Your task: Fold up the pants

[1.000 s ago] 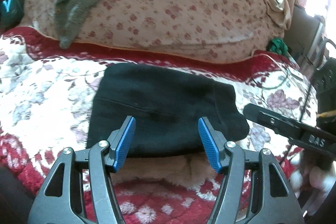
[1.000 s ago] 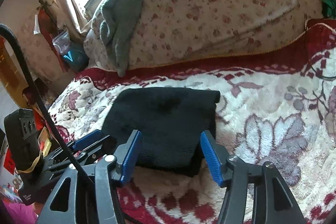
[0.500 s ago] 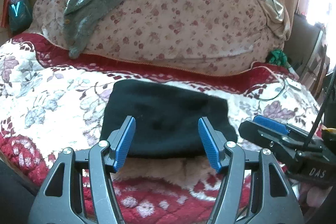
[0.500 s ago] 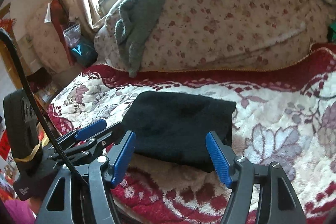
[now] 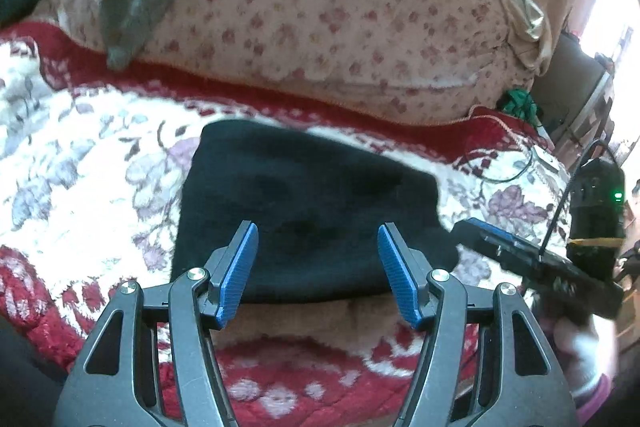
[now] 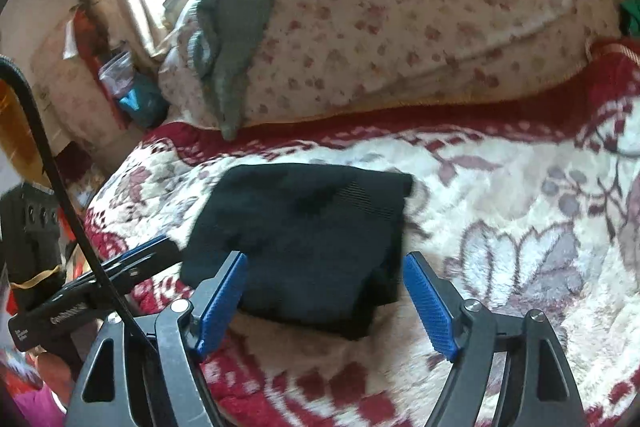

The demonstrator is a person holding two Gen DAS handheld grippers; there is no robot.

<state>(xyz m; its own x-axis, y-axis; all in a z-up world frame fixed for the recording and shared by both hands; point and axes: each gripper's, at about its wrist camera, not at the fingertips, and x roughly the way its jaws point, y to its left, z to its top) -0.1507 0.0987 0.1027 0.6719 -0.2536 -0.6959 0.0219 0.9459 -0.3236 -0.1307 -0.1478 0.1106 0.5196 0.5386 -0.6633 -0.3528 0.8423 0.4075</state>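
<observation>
Left wrist view: you are holding the left gripper (image 5: 318, 271) and right gripper (image 6: 324, 301) wide apart and empty over soft, limp folded black pants (image 5: 304, 211); likely pinch a thick folded edge.

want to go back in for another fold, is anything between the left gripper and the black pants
Nothing visible. The left gripper is open, with the folded pants directly ahead on the blanket. The right gripper is off to the side.

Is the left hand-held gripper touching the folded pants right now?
Apart. The right wrist view shows the left hand-held gripper ending short of the folded pants, blanket visible between; its jaws are open and empty.
</observation>
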